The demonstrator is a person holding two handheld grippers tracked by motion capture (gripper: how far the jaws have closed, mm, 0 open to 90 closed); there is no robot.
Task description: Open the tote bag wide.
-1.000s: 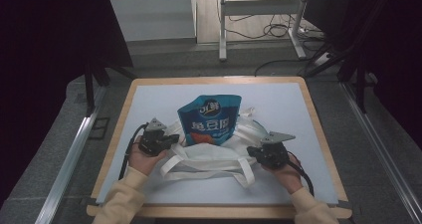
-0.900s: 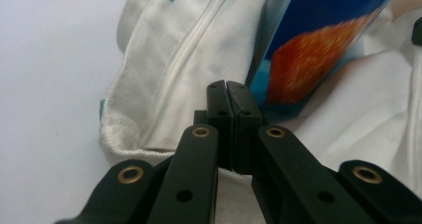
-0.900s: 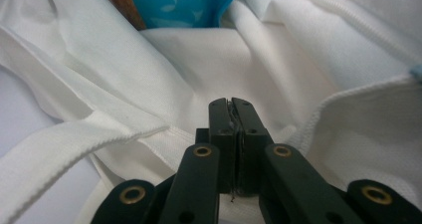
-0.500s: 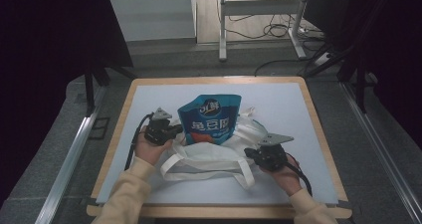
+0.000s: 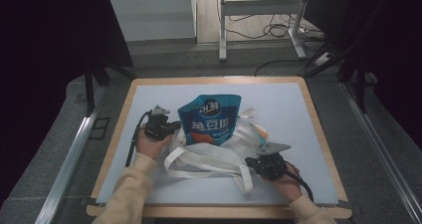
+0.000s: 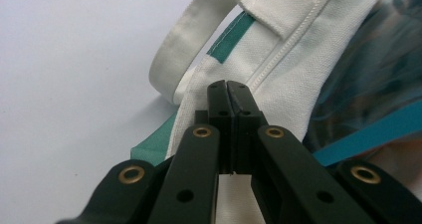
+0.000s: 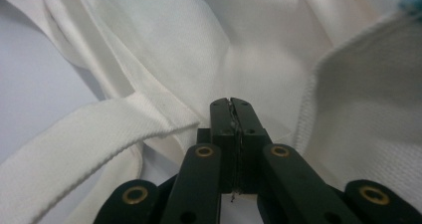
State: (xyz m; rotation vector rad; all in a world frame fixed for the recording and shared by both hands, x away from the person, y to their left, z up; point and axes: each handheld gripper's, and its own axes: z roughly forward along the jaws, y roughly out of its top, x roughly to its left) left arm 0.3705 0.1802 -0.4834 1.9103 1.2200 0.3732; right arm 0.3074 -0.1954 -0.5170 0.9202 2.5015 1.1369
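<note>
While the white canvas tote bag [image 5: 214, 157] lies crumpled near the middle of the pale grey tabletop [image 5: 298, 109] with its wooden edge, a blue stand-up pouch with white lettering [image 5: 209, 120] sits partly inside the bag's mouth, its top leaning toward the far side; the bag's long white handles [image 5: 239, 171] loop out over the tabletop toward the person; the left hand-held gripper [image 5: 174, 127] sits at the bag's left edge, just beside the pouch, and its jaws are pressed together on the bag's white hem [image 6: 278, 59], where a green strip of lining [image 6: 229, 45] shows under a sewn handle loop [image 6: 184, 50]; the right hand-held gripper [image 5: 249, 163] sits at the bag's near right corner, its grey three-cornered plate [image 5: 271, 148] on top, and its jaws are likewise clamped tight on a fold of the white cloth [image 7: 239, 50], with a handle strap [image 7: 89, 139] running off to one side in the right gripper view; both forearms in pale yellow sleeves [image 5: 129, 189] come in from the near edge.
</note>
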